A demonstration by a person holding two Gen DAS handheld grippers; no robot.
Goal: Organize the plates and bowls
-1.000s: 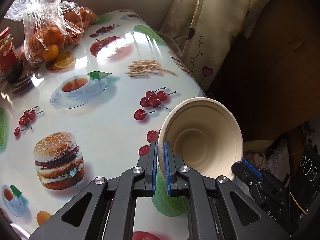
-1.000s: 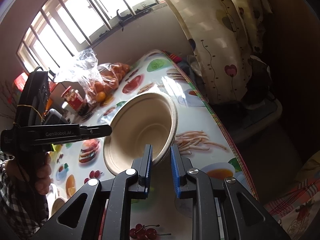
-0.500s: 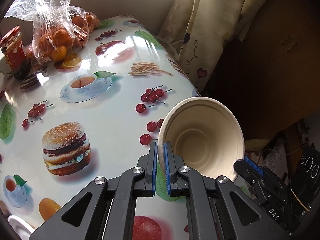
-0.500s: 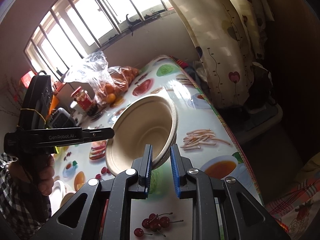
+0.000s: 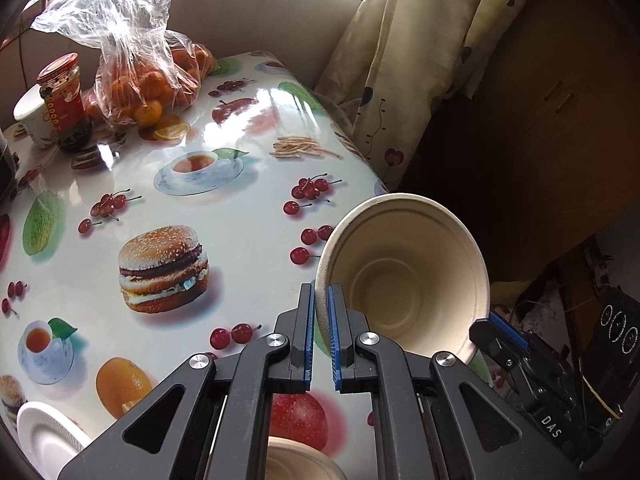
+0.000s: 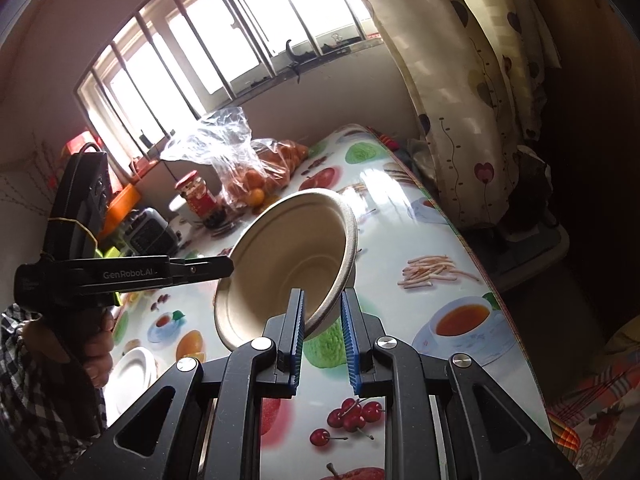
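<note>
A beige moulded-fibre bowl (image 5: 404,280) is held clear above the fruit-printed oilcloth table (image 5: 240,240), near its right-hand edge, tipped so that its mouth faces both cameras. The left gripper (image 5: 319,332) is clamped on the rim's left side; the right gripper (image 6: 322,332) pinches the opposite rim, its jaws slightly parted by the wall between them. Both hands thus share one bowl, neither nearer than the other. A second beige fibre bowl (image 5: 304,460) lies on the table directly below the left gripper, at the near edge, beside a white foam plate (image 5: 48,436). Judged from this, the stacking target lies beneath and toward the person, so the held bowl needs levelling before it is lowered.
</note>
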